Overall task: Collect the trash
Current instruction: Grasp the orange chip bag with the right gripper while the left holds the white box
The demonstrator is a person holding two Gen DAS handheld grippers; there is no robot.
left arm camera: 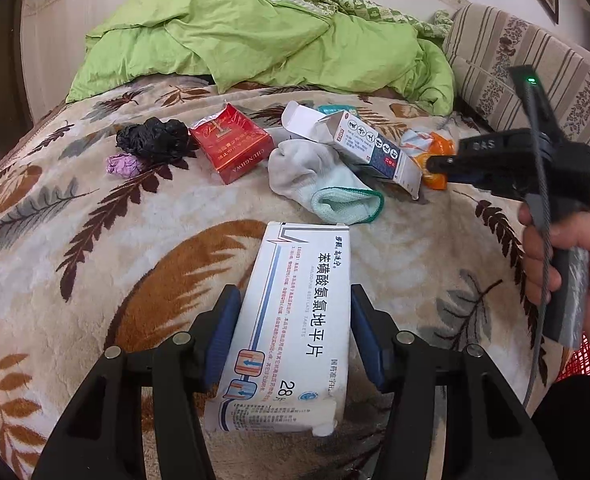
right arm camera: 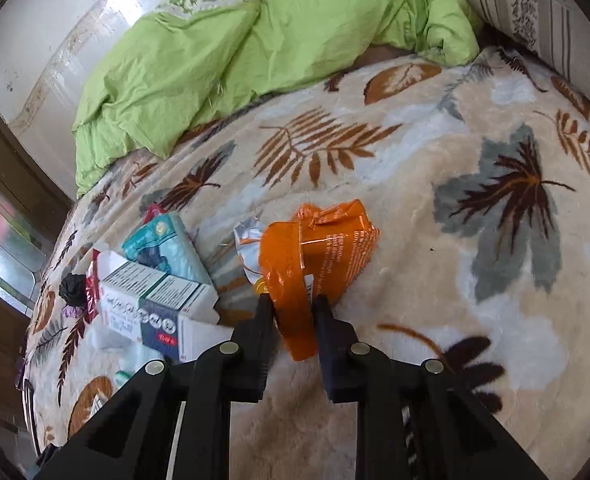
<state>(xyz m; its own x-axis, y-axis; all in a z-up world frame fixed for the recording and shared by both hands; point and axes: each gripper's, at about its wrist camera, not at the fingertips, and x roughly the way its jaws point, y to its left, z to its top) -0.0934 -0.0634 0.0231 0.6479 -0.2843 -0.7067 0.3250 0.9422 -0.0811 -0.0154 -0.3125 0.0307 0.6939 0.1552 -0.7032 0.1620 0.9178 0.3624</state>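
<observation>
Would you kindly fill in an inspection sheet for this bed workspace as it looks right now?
Surface: leaf-print blanket covering the bed.
Job's things: white tablet box in the left gripper; orange wrapper in the right gripper; red cigarette pack, open medicine carton, black crumpled bag, purple wad lying on the blanket.
Clutter: pale sock beside the carton.
Grippers: left fingers clamp the box sides; right shut on the wrapper.
Cables: grey cable running along the right gripper's handle.
Surroundings: green quilt, striped headboard.
</observation>
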